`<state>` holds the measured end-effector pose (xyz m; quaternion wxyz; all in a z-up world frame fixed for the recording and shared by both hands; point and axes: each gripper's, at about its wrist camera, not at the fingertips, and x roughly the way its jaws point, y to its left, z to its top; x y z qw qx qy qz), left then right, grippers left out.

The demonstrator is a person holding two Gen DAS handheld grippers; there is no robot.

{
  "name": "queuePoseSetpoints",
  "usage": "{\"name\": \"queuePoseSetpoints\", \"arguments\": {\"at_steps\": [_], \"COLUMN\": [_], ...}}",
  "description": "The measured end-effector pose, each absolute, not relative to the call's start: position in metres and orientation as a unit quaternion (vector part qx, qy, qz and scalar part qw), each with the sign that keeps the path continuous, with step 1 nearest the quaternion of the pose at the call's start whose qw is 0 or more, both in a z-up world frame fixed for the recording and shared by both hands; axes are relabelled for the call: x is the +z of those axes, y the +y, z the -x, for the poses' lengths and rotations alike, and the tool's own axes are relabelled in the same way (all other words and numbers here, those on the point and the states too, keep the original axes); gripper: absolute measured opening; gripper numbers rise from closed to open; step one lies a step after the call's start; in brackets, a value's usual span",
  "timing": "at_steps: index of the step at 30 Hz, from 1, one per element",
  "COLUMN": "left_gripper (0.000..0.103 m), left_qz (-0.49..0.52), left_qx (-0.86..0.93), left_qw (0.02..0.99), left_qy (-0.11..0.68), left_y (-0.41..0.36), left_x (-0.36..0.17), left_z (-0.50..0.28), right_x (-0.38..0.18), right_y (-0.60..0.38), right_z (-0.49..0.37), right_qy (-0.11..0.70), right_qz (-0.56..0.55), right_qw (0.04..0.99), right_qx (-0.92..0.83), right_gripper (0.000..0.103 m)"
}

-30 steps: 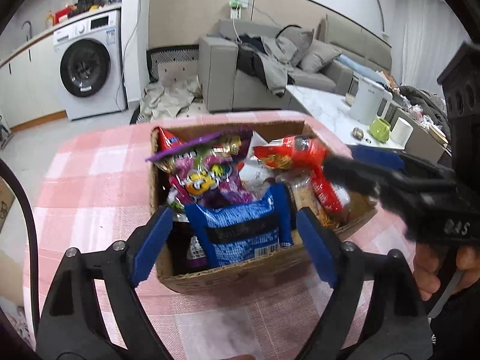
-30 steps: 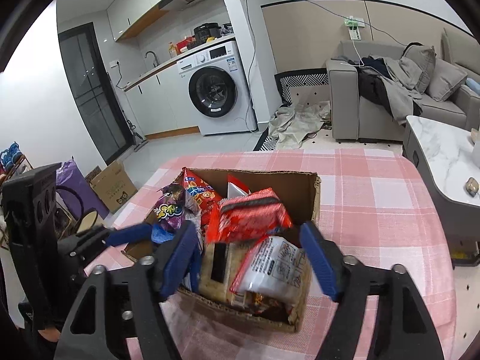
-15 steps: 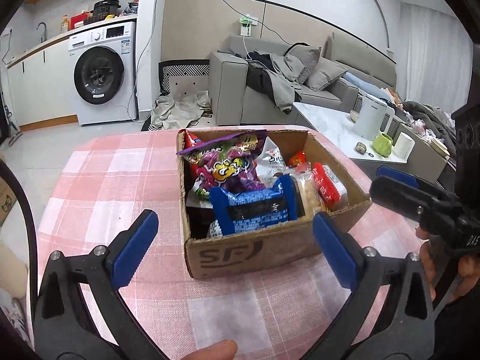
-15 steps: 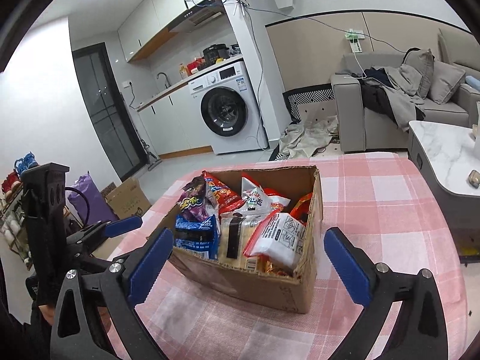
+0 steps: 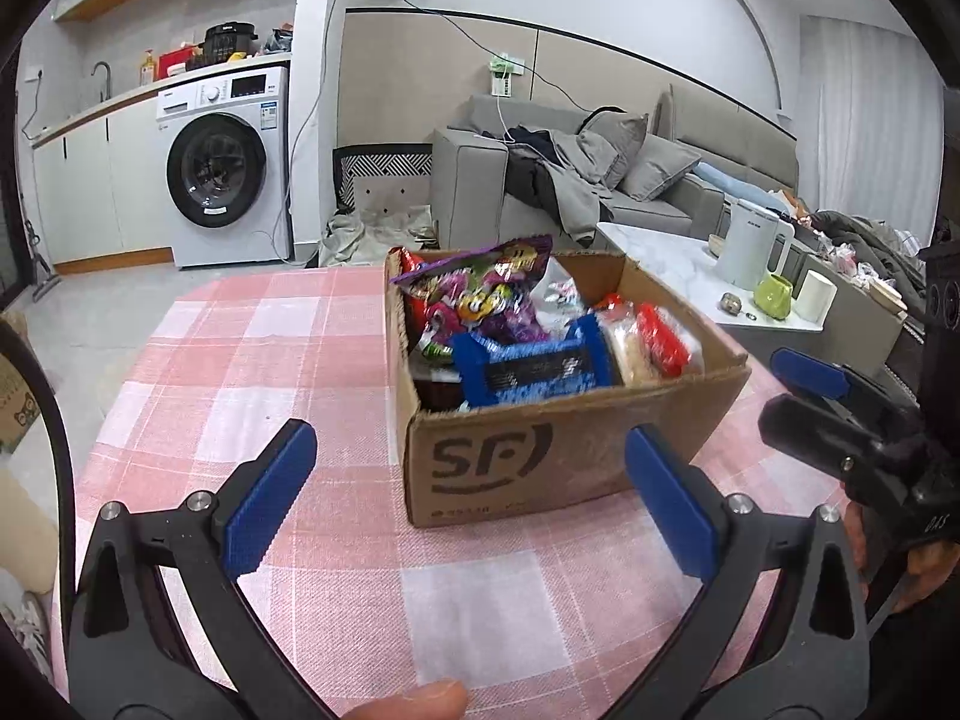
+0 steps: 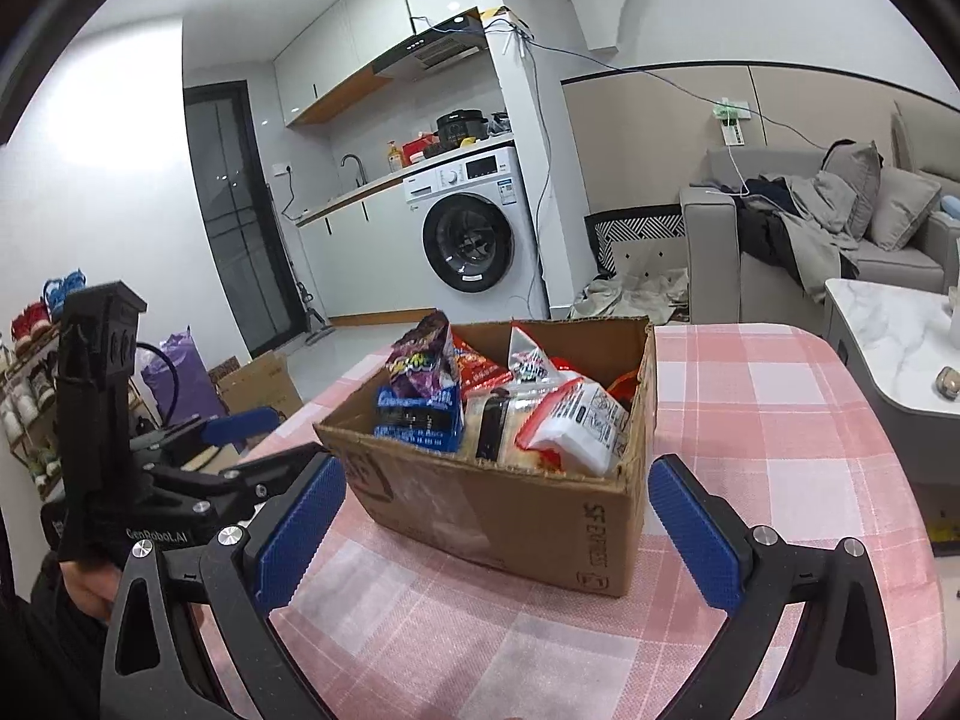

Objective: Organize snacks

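Snack packets (image 5: 510, 324), purple, blue, red, stand packed in brown cardboard box (image 5: 564, 462) ahead of both grippers, on pink-checked counter (image 5: 270, 360). Left gripper (image 5: 474, 498) spread apart, empty. Right gripper (image 6: 498, 534) likewise apart, short of box.

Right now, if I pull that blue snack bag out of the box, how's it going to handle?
The blue snack bag looks like thin crinkled film, so probably floppy and light. It stands wedged between other packets in the cardboard box, so neighbours may drag along. Glossy wrap could slip.
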<state>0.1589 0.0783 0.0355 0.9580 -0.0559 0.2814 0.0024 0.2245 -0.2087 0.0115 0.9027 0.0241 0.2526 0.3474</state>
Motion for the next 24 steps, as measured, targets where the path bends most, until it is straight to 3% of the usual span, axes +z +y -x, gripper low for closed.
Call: {"name": "queuePoseSetpoints", "arguments": {"at_steps": [24], "left_gripper": [0.102], "left_qz": [0.036], "left_qx": [0.042], "left_qw": [0.974], "left_qy": [0.217], "left_y": [0.087], "left_x": [0.007], "left_z": [-0.135], "right_x": [-0.014], "right_y": [-0.215], "right_z": [-0.202], "right_qy": [0.203], "right_qz": [-0.004], "right_qw": [0.92], "right_qx": [0.334], "right_gripper": [0.103]}}
